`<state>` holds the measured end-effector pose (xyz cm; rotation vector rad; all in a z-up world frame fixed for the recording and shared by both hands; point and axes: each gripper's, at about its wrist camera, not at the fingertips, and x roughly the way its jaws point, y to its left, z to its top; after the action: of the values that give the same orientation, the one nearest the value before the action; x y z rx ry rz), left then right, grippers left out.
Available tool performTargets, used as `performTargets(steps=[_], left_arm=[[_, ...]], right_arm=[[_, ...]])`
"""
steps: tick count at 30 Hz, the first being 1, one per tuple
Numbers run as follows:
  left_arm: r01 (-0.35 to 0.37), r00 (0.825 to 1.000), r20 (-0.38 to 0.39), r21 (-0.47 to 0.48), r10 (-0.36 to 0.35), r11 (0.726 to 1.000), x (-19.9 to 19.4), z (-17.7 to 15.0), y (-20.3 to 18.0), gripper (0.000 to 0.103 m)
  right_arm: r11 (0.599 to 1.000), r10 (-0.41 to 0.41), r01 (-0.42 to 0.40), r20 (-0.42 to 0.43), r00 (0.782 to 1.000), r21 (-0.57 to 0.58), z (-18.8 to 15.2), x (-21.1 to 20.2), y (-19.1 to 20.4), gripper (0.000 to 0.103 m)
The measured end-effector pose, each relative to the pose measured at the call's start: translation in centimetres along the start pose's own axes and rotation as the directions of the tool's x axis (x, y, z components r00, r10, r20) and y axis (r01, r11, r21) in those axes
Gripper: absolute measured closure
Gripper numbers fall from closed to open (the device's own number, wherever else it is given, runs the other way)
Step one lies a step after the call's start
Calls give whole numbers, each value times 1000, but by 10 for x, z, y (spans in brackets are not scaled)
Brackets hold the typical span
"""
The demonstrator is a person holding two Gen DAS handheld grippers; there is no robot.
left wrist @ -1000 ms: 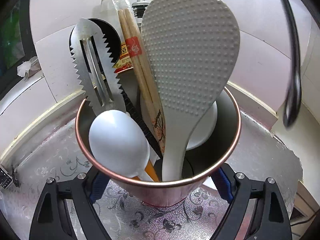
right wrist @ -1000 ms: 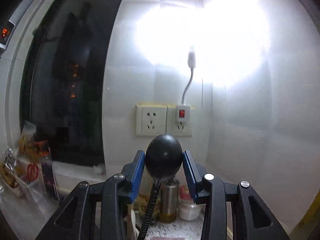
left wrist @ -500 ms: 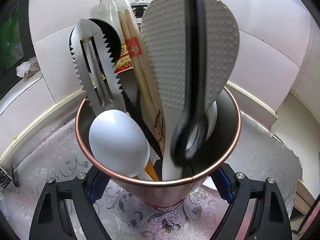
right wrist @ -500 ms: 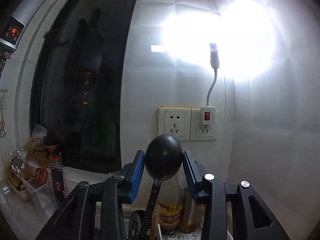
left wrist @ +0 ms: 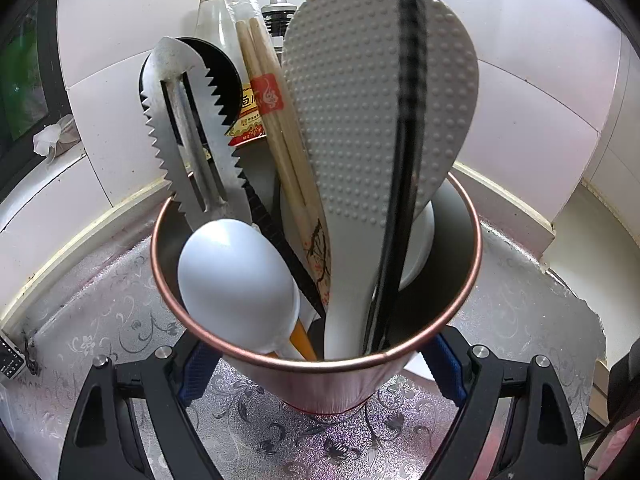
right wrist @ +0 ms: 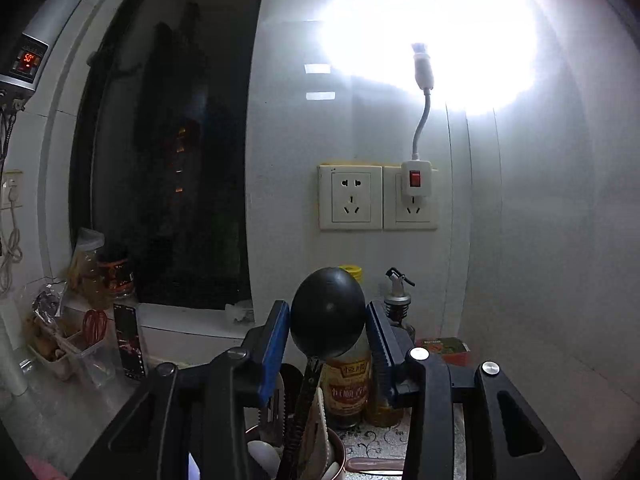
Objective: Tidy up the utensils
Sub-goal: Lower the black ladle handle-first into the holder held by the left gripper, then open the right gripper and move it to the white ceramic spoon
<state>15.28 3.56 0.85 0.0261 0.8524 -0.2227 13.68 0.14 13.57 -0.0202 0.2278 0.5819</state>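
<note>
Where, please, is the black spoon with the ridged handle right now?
The black spoon has its bowl clamped in the right gripper; its handle hangs into the copper-rimmed metal cup, right of the white dimpled rice paddle.

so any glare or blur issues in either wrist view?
Right wrist view: the plug-in lamp blows out the upper wall, the window is near black. Left wrist view: evenly lit, sharp; only the black ladle handle looks blurred.
</note>
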Motion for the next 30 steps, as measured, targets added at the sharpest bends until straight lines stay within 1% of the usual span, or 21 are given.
performTargets(steps=[9, 14, 17, 19, 30], left_arm=[[1, 1000, -1, 1, -1, 1000, 0, 0, 1, 13], [0, 1000, 0, 1, 0, 1000, -2, -1, 2, 13], [1, 1000, 0, 1, -1, 1000, -2, -1, 1, 13], [2, 1000, -1, 0, -2, 1000, -3, -1, 1, 13], [2, 1000, -1, 3, -2, 1000, -3, -1, 1, 13]], right_arm=[[998, 16, -12, -81, 997, 56, -10, 1, -9, 60], [996, 31, -22, -108, 994, 83, -17, 0, -11, 60], [995, 41, -31, -108, 993, 96, -18, -3, -13, 59], [991, 55, -42, -103, 993, 125, -18, -5, -16, 49], [988, 29, -14, -93, 995, 154, -18, -16, -24, 49]])
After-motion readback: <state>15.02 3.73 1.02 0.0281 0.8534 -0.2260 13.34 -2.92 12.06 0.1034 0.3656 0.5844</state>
